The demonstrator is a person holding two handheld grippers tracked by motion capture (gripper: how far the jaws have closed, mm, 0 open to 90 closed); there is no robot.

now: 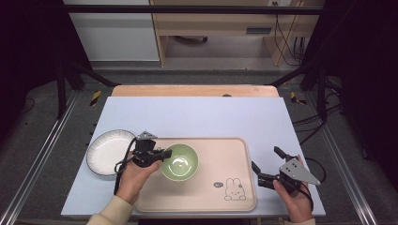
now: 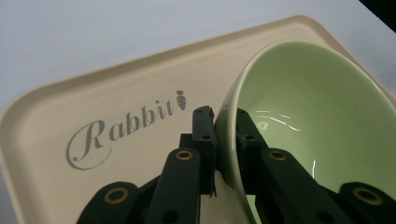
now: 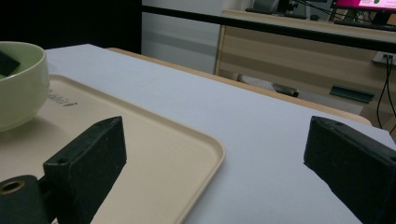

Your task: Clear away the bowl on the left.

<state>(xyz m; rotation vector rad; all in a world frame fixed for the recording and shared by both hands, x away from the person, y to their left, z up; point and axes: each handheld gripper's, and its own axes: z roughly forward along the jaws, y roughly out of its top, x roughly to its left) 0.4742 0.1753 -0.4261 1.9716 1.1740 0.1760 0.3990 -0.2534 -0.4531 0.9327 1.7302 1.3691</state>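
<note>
Even overhead light brightens the table (image 1: 197,117) while the surroundings fall to near black. Streaks of glare cross the inside of the green bowl (image 2: 308,107). Both gripper views blur their near black jaws; shadows under things stay soft and faint

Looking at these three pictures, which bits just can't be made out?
- Green bowl: its underside, so whether it rests on the beige tray or hangs above it; in the left gripper view the wall and the left claw clamped on its rim cover that.
- Bowl in the right gripper view: cut off by the left edge.
- White plate: near edge hidden by the cable, high view.
- Small mark beside the tray's rabbit drawing: too small.
</note>
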